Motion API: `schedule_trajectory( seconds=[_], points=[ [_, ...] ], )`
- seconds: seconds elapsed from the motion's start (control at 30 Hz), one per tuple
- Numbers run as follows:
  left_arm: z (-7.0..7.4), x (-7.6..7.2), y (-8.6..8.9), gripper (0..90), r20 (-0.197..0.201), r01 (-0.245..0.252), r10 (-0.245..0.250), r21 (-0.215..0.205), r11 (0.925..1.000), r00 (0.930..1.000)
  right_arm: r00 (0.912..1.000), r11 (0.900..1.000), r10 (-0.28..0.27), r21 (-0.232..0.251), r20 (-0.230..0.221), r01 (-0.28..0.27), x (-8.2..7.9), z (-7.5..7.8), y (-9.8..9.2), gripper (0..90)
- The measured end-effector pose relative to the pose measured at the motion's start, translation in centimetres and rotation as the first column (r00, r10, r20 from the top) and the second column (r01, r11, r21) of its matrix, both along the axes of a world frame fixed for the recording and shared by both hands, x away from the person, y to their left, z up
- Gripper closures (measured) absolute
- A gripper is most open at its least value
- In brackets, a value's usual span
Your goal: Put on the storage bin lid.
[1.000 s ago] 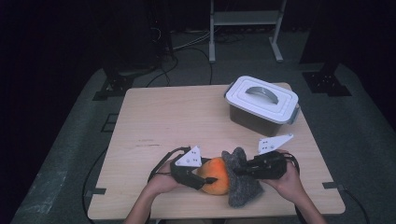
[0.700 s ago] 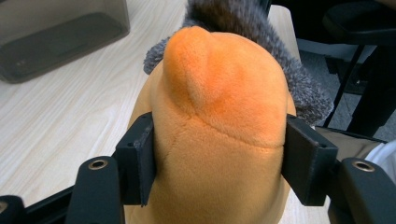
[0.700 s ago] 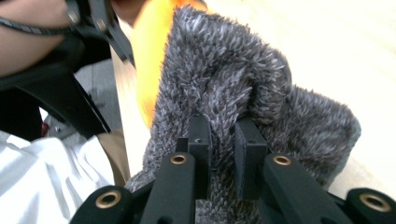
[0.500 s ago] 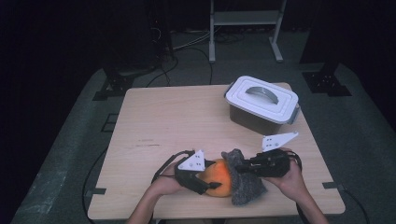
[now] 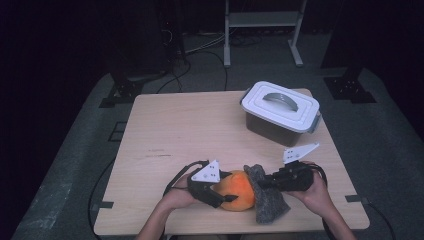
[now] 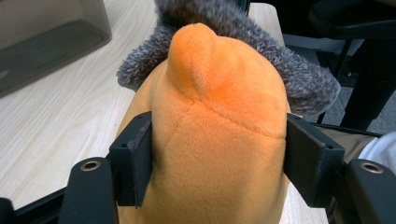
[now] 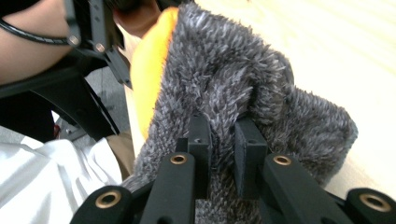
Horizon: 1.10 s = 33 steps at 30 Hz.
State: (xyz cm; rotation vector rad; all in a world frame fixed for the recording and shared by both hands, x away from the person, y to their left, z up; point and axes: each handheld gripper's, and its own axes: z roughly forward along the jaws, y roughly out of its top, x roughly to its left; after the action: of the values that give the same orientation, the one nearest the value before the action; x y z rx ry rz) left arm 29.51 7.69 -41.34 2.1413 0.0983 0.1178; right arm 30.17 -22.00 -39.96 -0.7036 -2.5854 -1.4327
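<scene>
Two grippers share one soft load, and the split explains the pose. Between the left gripper's (image 6: 219,158) jaws sits the orange plush (image 6: 215,140): the pads bear on both its flanks with the body bulging past them, and these jaws have just been opening a little, the toy between them. That looks like a holding grip, steadying the body so the other side can work. The right gripper's (image 7: 223,156) jaws are nearly pressed together, pinching a fold of the grey cover (image 7: 243,93), which fits a pull to draw the fabric over or off the plush; which of the two I cannot tell. Ahead of the left jaws, the plush ends in a rounded nub, with the shaggy grey pile wrapped behind it. The orange is short-napped and seamed, the grey long and tufted. Outward from both sets of jaws, in the high view, the pair lies at the near edge of the table (image 5: 180,125), and a lidded box (image 5: 280,112) stands well apart at the far right.
</scene>
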Motion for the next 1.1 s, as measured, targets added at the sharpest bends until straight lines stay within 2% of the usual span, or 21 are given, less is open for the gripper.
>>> schedule_trajectory(
  seconds=[0.03,0.1,0.23,0.3,0.43,0.57,0.6,0.73,0.9,1.0,1.03,1.1],
  points=[
    [0.0,-0.1,-0.1,32.4,0.004,0.004,-0.004,0.002,1.0000,1.0000,0.9998,1.000,0.003,0.000,0.020,-0.003,-0.1,0.5,0.2,78.9],
    [0.0,-0.4,-0.4,32.4,0.018,0.017,-0.017,0.012,0.9998,0.9997,0.9988,0.999,0.020,0.036,0.044,-0.021,-0.5,1.5,0.8,78.9],
    [0.1,-0.9,-1.2,32.2,0.054,0.041,-0.043,0.037,0.9985,0.9976,0.9945,0.998,0.050,0.030,0.092,-0.053,-1.1,2.8,2.2,78.7],
    [-0.1,-1.0,-1.3,32.1,0.053,0.042,-0.044,0.040,0.9983,0.9976,0.9941,0.999,0.054,-0.001,0.094,-0.054,-1.1,2.6,2.6,78.8],
    [0.0,-0.9,-1.3,32.3,0.051,0.030,-0.032,0.035,0.9989,0.9982,0.9975,0.999,0.041,0.002,0.057,-0.041,-0.6,1.8,1.9,78.9],
    [-0.1,-0.2,-0.5,32.3,0.020,0.010,-0.010,0.011,0.9999,0.9997,0.9994,1.000,0.015,-0.006,0.030,-0.015,-0.1,0.7,0.9,78.8],
    [-0.2,0.0,-0.3,32.4,0.004,0.000,0.000,-0.007,1.0000,1.0000,0.9996,1.000,0.013,-0.005,0.026,-0.013,0.0,0.5,0.8,78.8],
    [-0.2,0.7,0.7,32.3,-0.025,-0.032,0.031,-0.027,0.9991,0.9992,0.9998,1.000,-0.008,0.007,-0.018,0.009,0.6,-0.6,0.0,78.6],
    [-0.4,1.6,2.0,32.3,-0.073,-0.080,0.075,-0.060,0.9950,0.9945,0.9983,0.999,-0.031,-0.010,-0.050,0.031,0.9,-1.7,-0.6,78.6],
    [-0.5,2.1,2.8,32.3,-0.115,-0.113,0.103,-0.083,0.9901,0.9879,0.9975,0.999,-0.040,-0.039,-0.059,0.038,1.1,-2.3,-0.7,78.6],
    [-0.5,2.2,2.9,32.3,-0.124,-0.118,0.107,-0.089,0.9890,0.9866,0.9974,0.998,-0.043,-0.056,-0.058,0.040,1.1,-2.5,-0.7,78.6],
    [-0.5,2.3,2.9,32.3,-0.126,-0.119,0.107,-0.091,0.9887,0.9862,0.9972,0.998,-0.042,-0.054,-0.062,0.039,1.2,-2.4,-0.7,78.5]
  ],
)
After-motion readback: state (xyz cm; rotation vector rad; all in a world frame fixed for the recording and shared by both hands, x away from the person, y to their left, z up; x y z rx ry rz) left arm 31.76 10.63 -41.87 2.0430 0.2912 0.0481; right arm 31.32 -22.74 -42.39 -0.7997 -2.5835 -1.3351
